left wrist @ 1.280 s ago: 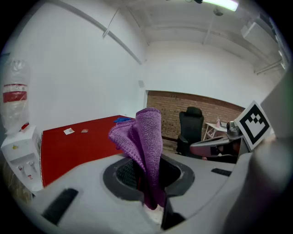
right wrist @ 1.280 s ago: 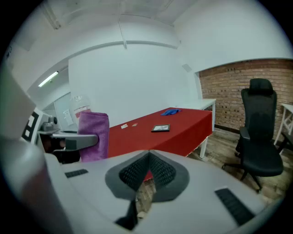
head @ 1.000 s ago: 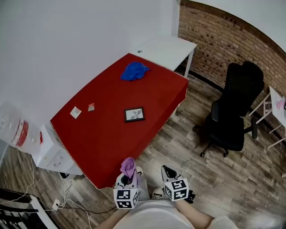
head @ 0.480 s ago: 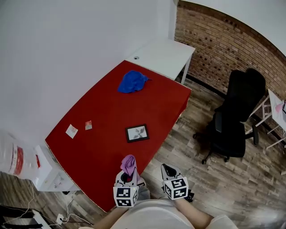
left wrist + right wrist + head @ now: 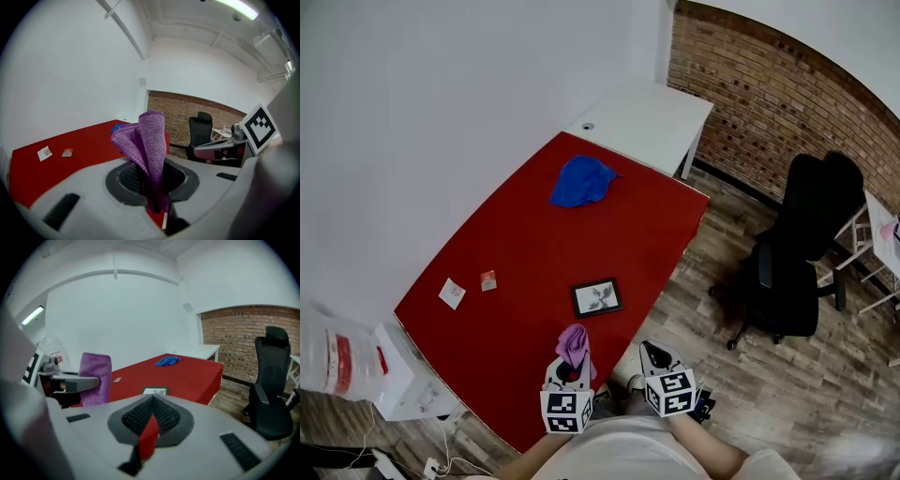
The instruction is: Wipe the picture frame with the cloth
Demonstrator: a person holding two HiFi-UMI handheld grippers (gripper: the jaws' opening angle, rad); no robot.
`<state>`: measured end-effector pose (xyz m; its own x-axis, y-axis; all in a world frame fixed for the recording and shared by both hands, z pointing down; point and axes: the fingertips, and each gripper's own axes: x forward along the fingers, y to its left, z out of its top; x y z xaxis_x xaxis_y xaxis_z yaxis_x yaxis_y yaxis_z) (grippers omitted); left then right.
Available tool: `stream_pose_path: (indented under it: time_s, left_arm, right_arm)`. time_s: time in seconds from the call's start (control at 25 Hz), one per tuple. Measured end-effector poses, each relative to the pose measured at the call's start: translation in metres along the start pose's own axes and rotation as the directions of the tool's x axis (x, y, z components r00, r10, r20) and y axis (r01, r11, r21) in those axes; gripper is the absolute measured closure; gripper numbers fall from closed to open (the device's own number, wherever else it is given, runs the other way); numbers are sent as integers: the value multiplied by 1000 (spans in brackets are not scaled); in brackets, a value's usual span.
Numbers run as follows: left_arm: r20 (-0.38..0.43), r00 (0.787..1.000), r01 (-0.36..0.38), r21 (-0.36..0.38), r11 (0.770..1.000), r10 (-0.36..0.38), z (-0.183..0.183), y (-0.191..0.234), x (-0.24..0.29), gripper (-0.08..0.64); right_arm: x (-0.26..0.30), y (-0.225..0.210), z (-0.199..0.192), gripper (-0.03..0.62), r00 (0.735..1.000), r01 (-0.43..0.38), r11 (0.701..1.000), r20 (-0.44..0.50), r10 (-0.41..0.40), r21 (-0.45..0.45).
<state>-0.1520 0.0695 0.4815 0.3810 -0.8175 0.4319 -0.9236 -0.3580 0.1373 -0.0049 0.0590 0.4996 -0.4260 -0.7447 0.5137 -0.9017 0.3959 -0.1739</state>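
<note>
Near edge of the table.
- Left gripper (image 5: 570, 370): jaws clamped on the purple cloth (image 5: 573, 345). A folded tuft stands up out of the jaws, and most of the cloth is free above the grip.
- Right gripper (image 5: 649, 355): jaws together, nothing held. It sits beside the left one, just off the table's corner.

Next out: the frame (image 5: 597, 298) lies flat, face up, on the red table (image 5: 525, 234). It is just beyond the cloth and close to the table's right edge. The cloth is not touching it yet.

Step in hand, as I judge it: the approach, with wiping not yet begun.

Plan:
- Tip the left gripper forward so the loose fold lands on the glass, not the jaw tips.
- Keep pressure light. The frame looks light and will likely skate on the tablecloth.
- Set the closed right gripper against the frame's border to pin it.
- Stroke away from the table edge, towards the wall, so a slip doesn't send it to the floor.
- Do the glass first, then run round the black border.

Further off:
- Two small cards (image 5: 451, 292) at the left.
- A blue rag (image 5: 581, 180) near the far end.

Neither is in my way.
</note>
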Motion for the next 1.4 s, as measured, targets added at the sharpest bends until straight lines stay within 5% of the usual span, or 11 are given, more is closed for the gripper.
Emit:
stream_pose_path:
  time_s: [0.96,1.4]
  left_arm:
    - [-39,993,-115,-66,991,113,17,30,63,499]
    - [-57,990,-128,-40,991,126,11,52,91,499]
  right_arm:
    - [71,-42,35,588,995,-89,995,-56,86,-45]
    - [109,-42,34,588,992,-111,992,-65,107,-55]
